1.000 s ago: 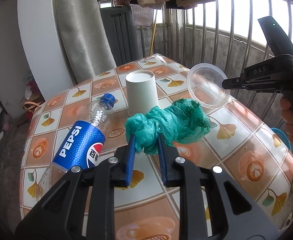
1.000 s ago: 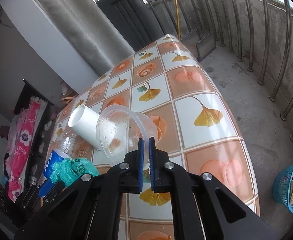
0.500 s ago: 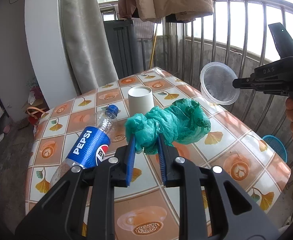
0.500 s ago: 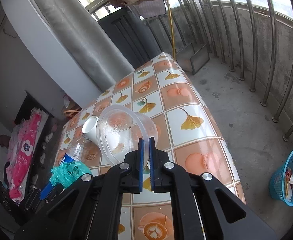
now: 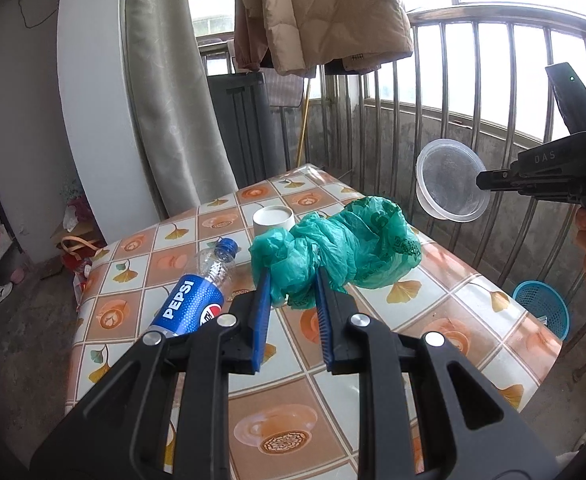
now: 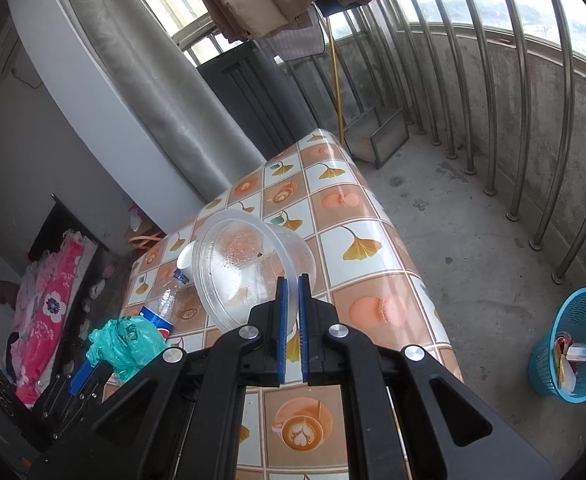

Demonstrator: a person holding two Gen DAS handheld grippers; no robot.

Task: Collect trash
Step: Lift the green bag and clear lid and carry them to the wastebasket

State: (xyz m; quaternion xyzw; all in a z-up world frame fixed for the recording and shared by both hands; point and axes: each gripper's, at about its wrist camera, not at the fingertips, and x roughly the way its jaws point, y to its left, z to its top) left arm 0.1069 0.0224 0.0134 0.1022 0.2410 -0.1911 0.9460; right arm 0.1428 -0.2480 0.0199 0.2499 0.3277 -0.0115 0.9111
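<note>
Left wrist view: bottle (image 5: 191, 304) on the tiled table (image 5: 445, 320) reads "PEPSI"; the right gripper (image 5: 483, 181) body is marked "DAS". Left gripper (image 5: 292, 280), jaws narrow, clamps a crumpled green plastic bag (image 5: 345, 246) raised above the table. Right gripper, jaws nearly closed, pinches the rim of a clear plastic container (image 6: 249, 268), held in the air. A white paper cup (image 5: 273, 218) stands behind the bag.

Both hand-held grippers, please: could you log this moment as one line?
left hand-held gripper: shut on green bag | right hand-held gripper: shut on clear tub | bottle, cup on table
</note>
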